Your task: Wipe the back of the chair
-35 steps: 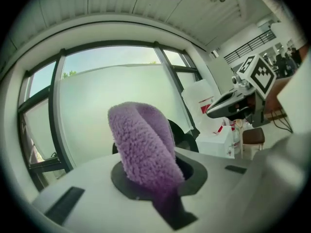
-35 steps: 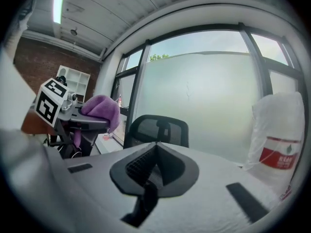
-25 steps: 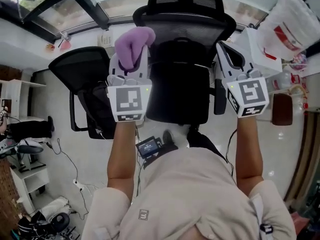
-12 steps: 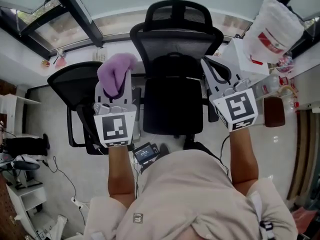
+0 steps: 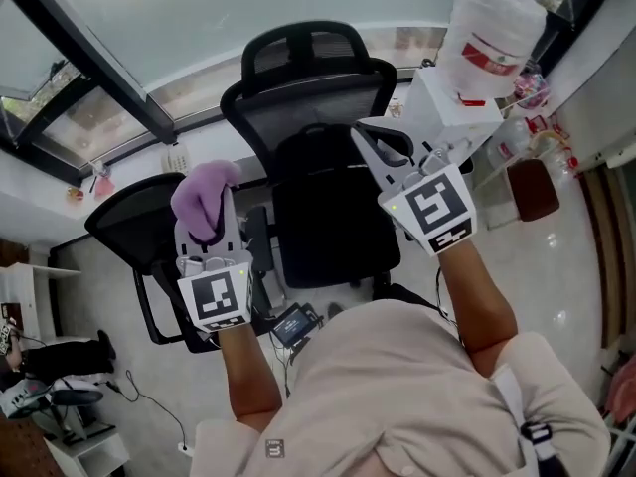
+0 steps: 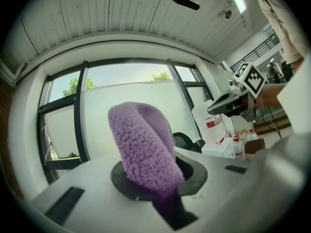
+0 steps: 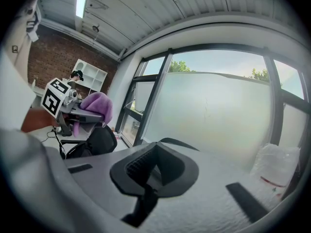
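The left gripper [image 5: 207, 235] is clamped on a purple cloth [image 5: 203, 197]; in the left gripper view the fluffy cloth bulges up out of the closed jaws as a folded wad and hides most of what lies ahead. The right gripper [image 5: 383, 152] has its jaws together with nothing between them, as the right gripper view shows. Both are held up in front of the person, the left one lower and to the left, the right one higher and angled toward the upper left.

Between the two stands the black chair [image 5: 333, 217], seat facing the person. Its mesh backrest [image 5: 298, 97] rises behind the seat, with the headrest [image 5: 303, 50] above that. The cloth sits off the left side of the chair, clear of the backrest; the tip of the right gripper overlaps the chair's right edge in the head view, though contact cannot be judged.

A second black chair [image 5: 124, 229] stands just left of the cloth. At upper right a white plastic bag [image 5: 494, 28] with red print rests on a white box [image 5: 437, 115]. Large windows [image 5: 89, 117] with dark frames run behind everything
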Motion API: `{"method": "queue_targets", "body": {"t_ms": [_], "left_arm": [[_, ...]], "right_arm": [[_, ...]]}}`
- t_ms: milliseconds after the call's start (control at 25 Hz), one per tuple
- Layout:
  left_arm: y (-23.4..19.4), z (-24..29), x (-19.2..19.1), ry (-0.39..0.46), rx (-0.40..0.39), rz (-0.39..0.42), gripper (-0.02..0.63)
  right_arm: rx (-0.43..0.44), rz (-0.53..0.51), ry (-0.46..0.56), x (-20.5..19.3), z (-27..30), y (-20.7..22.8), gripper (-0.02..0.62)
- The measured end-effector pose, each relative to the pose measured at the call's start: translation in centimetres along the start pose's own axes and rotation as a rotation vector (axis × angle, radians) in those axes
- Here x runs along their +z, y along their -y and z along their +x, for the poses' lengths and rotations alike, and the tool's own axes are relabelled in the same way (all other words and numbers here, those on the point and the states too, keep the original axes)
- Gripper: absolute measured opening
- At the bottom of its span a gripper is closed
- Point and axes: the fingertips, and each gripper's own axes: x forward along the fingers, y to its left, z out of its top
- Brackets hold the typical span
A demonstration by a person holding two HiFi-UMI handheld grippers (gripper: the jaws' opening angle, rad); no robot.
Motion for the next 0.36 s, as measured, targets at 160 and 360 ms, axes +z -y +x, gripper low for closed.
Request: {"method": "queue_targets", "body": {"t_ms": [160, 360], "left_arm": [[0.87, 0.26, -0.02, 0.005, -0.022, -0.007, 0.051], [0.93, -0.18, -0.46, 0.0, -0.036, -0.018, 0.051]], "right_arm": [[-0.007, -0.008, -0.003, 0.07, -0.45, 0.23, -0.009], [-0.009, -0.009, -0.014, -0.06, -0.57, -0.31, -0.009]]}}
